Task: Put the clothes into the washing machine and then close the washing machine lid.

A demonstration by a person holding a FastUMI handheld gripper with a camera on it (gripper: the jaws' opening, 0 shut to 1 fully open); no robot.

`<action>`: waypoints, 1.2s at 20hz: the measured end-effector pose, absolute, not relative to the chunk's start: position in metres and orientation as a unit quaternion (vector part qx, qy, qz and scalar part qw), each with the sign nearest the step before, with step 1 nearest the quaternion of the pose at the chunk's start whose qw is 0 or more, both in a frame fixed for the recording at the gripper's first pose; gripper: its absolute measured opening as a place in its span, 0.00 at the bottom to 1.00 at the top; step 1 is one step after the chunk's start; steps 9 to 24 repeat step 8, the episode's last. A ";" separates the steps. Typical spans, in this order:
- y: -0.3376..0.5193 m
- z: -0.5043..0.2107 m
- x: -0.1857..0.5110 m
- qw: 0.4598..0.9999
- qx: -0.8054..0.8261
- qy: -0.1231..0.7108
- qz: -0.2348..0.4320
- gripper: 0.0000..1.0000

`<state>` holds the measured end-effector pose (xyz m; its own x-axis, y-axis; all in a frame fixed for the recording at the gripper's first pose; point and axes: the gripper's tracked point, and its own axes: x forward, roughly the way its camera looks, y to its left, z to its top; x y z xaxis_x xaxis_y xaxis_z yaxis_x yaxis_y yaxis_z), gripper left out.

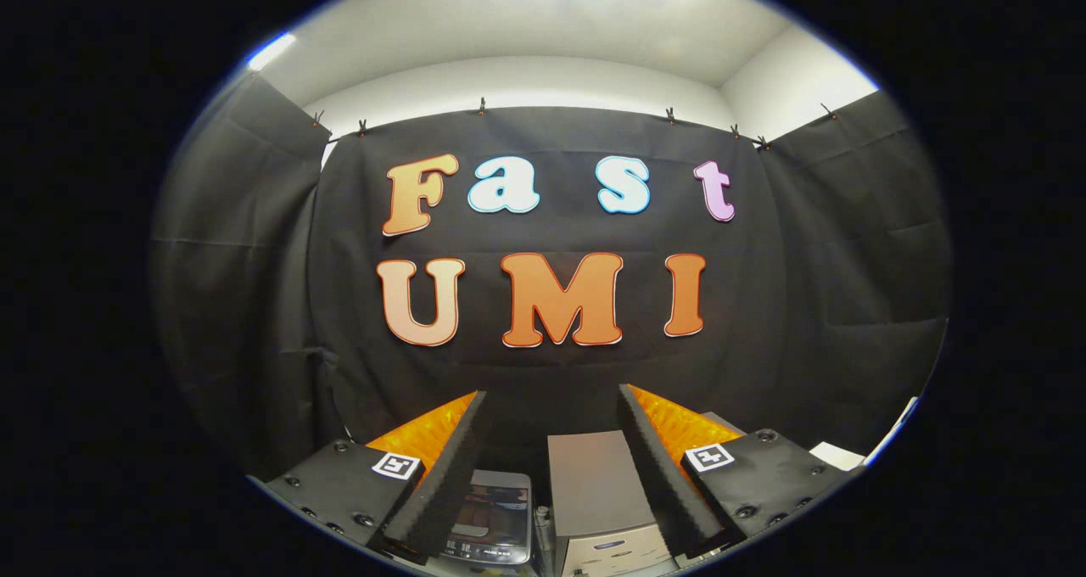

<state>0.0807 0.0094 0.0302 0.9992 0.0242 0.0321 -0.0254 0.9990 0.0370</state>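
My gripper (551, 392) is open, its two fingers (450, 475) spread wide with nothing between the pads. It is held high and level, facing the booth's black back wall. Low between the fingers stands a small grey appliance (594, 484) with a flat grey top and a white front panel (609, 551). Beside it on the left, partly hidden by the left finger, is a second appliance with a dark glossy window in its top (496, 513). I cannot tell which of the two is the washing machine, or whether its lid is up.
Black cloth walls (254, 305) close the booth on the left, back and right. A white flat object (836, 455) lies low on the right, beyond the right finger. White wall and ceiling show above the cloth.
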 end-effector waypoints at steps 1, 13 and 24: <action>0.009 0.030 0.080 1.000 0.019 -0.015 0.013 0.98; 0.005 0.032 0.078 1.000 0.012 -0.014 0.015 0.98; 0.005 0.032 0.078 1.000 0.012 -0.014 0.015 0.98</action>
